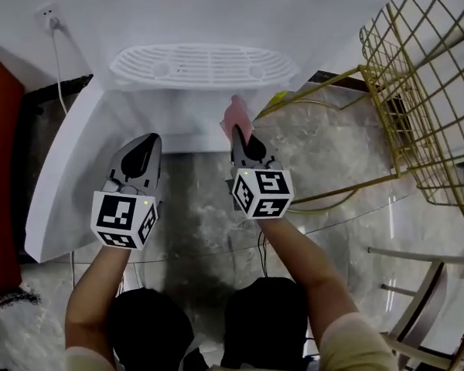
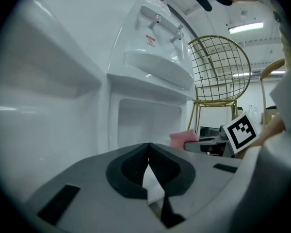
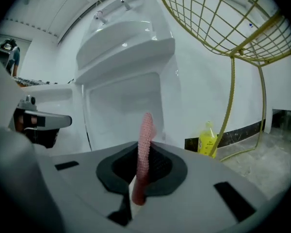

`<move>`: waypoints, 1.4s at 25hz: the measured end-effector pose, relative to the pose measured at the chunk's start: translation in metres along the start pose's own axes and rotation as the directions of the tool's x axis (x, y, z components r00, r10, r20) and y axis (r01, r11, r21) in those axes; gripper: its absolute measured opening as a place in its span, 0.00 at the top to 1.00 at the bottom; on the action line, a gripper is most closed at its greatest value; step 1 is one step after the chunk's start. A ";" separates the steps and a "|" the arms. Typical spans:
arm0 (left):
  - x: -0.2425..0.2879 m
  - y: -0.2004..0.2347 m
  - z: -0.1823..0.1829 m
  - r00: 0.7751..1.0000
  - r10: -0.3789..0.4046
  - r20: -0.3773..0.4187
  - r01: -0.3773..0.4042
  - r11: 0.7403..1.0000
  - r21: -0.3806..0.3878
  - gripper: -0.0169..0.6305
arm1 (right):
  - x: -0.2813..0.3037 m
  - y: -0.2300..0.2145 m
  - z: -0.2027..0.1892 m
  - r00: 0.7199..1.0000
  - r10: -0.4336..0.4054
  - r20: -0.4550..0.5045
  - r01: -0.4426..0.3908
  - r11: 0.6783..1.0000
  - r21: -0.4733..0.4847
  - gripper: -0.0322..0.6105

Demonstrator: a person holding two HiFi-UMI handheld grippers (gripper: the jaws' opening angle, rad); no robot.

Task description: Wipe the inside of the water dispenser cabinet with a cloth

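The white water dispenser [image 1: 193, 22] stands ahead, its open cabinet [image 2: 145, 123] below the drip tray [image 1: 203, 64]; the cabinet door [image 1: 66, 172] swings out to the left. My right gripper [image 1: 240, 134] is shut on a folded pink cloth [image 1: 236, 118], held just in front of the cabinet opening [image 3: 123, 110]; the cloth [image 3: 145, 149] stands up between the jaws. My left gripper [image 1: 143, 154] is shut with nothing in it, hanging left of the right one, beside the door. The pink cloth [image 2: 183, 139] shows in the left gripper view too.
A gold wire chair [image 1: 421, 91] stands to the right, close to the dispenser. A yellow bottle [image 3: 207, 139] sits on the marble floor [image 1: 332, 161] by the wall. A power cord [image 1: 58, 60] hangs from a socket at the left.
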State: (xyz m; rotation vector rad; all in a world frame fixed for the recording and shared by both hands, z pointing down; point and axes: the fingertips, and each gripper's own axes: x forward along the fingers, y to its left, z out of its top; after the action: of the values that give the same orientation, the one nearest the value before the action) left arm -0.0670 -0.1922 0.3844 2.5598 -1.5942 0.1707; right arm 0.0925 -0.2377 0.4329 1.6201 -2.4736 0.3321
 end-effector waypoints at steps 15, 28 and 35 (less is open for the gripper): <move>-0.004 0.016 0.029 0.992 0.089 0.088 -0.091 0.996 0.013 0.97 | 0.022 0.000 0.056 0.990 -0.039 0.136 0.011 0.979 0.203 0.91; -0.016 0.031 0.033 0.978 0.173 0.113 -0.163 0.983 -0.090 0.97 | 0.030 -0.005 0.096 0.953 -0.133 0.273 0.096 0.985 0.146 0.91; -0.023 0.035 0.038 0.974 0.184 0.132 -0.179 0.983 -0.049 0.97 | 0.030 0.025 0.114 0.935 -0.069 0.348 0.108 0.990 -0.096 0.91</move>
State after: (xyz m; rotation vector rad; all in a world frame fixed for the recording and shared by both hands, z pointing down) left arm -0.1077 -0.1938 0.3446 2.4433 -1.8626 -0.0183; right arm 0.0558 -0.2857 0.3292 1.8701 -2.5898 -0.1162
